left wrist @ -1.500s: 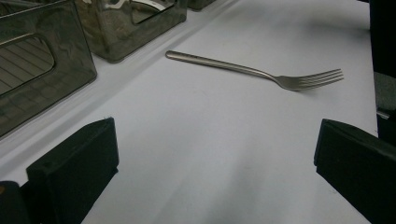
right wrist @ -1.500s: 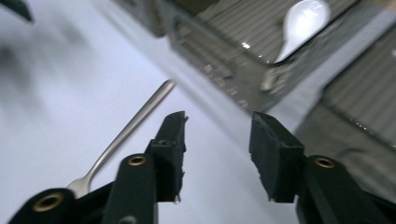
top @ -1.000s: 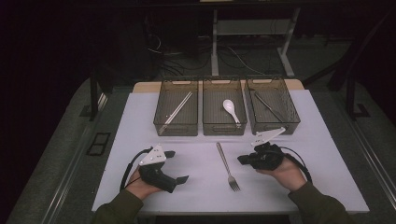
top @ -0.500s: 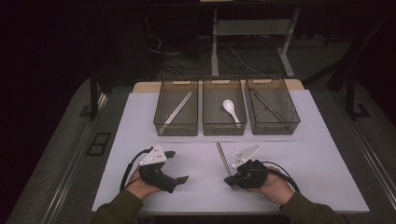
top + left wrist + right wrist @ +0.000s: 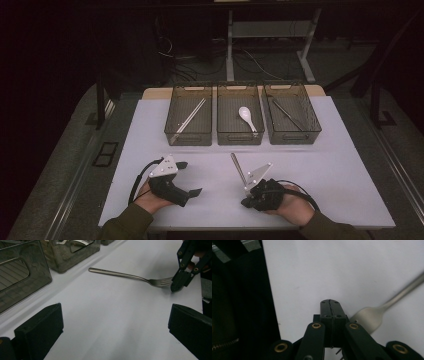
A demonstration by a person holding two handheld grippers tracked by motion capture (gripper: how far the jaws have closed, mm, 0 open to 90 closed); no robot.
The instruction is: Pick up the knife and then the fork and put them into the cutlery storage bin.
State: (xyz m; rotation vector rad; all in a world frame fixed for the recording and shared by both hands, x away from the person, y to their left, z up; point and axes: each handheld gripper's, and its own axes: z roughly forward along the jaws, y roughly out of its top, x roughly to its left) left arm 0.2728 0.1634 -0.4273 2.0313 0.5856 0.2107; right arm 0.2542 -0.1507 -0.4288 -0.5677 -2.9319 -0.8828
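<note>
Fork [image 5: 140, 277]: stiff, thin, slippery steel, flat on table [image 5: 112, 322], tines beside our right gripper's [image 5: 331, 305] closed, empty jaws; we'd pinch its handle. Left gripper [image 5: 112, 322] jaws wide, well apart from it.

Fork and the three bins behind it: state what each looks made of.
Fork: metal by its look, probably stainless steel, with a brushed grey sheen and bright highlights. Bins: smoky, see-through plastic, likely acrylic; the utensils inside show through the walls.
</note>
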